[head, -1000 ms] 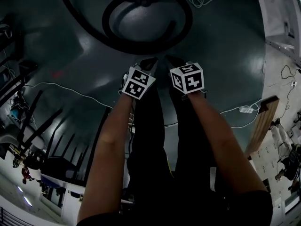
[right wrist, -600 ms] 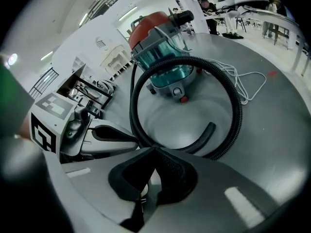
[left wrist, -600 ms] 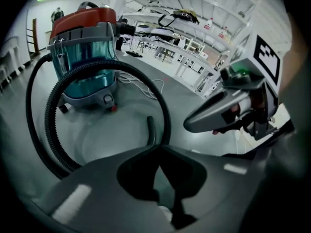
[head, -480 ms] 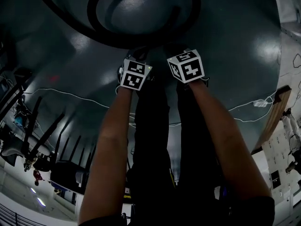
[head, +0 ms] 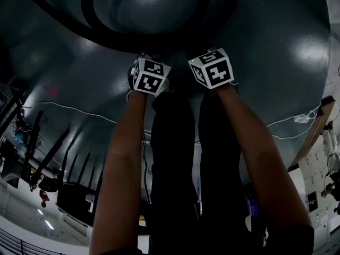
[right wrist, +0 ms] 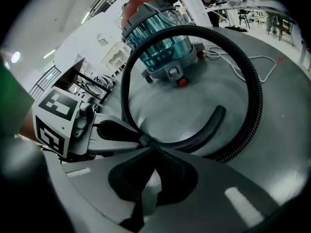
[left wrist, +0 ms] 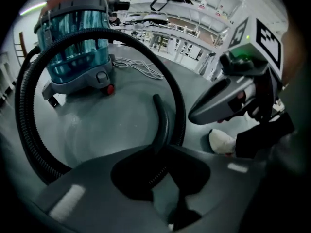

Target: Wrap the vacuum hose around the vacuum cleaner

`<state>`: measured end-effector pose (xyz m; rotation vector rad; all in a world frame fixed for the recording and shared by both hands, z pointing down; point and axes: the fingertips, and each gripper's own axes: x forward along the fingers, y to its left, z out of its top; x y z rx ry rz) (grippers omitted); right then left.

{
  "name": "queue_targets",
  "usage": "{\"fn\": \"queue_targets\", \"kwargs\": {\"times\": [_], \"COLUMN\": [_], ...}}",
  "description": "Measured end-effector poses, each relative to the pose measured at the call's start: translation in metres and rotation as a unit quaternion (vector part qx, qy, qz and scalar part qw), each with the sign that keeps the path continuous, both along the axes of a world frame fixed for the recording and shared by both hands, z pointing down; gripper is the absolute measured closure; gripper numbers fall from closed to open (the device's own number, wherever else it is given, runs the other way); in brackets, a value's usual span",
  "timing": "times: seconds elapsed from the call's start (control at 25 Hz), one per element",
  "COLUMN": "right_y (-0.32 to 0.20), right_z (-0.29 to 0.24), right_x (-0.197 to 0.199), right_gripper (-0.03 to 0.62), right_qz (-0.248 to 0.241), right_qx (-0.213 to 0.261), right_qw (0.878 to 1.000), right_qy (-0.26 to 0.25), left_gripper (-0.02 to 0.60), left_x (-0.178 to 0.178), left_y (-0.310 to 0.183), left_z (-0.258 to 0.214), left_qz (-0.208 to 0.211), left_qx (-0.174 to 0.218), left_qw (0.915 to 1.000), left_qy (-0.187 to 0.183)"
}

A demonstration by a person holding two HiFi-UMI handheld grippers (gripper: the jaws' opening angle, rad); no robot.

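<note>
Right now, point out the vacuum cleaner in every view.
Head view: not in it.
Left gripper view: vacuum cleaner at upper left.
Right gripper view: vacuum cleaner at top centre.
Shared landmark: black ribbed hose looped on the floor.

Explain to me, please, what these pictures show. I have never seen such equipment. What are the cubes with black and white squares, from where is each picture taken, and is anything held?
There is no robot here: a person holds a two-jaw tool in each hand. The patterned cubes are parts of those tools. The head view looks down from a camera on the person's head. The other two views come from cameras riding on the left gripper and the right gripper. On the grey floor stands a vacuum cleaner, and its black hose lies in a loop. The right jaws are shut and empty. The left jaws have just been opening, near the hose's bent end, and grip nothing.
</note>
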<state>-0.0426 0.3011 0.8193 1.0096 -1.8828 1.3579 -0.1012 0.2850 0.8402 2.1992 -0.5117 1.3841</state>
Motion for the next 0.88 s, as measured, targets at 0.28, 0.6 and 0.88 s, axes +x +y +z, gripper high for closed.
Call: {"fn": "queue_targets", "kwargs": {"times": [0.28,0.6,0.88], "right_y": [-0.004,-0.013,-0.013], "right_z": [0.034,0.053,0.060], "right_x": [0.002,0.012,0.011], "right_gripper": [0.599,0.599,0.599], "right_qz": [0.002,0.010,0.005], "right_qx": [-0.003,0.002,0.003], "right_qw": [1.000,1.000,1.000], "right_qy": [0.003,0.004,0.005], "left_gripper": [0.454,0.383,0.365], "left_x": [0.006,0.021,0.027], "left_y": [-0.004,0.007,0.011], "left_z": [0.037,0.065,0.085], "left_qz": [0.076,0.167,0.228], "left_qx": [0.009,0.003,-0.017], "left_qw": [0.9969,0.9851,0.9721], "left_qy": [-0.015,-0.040,-0.052]}}
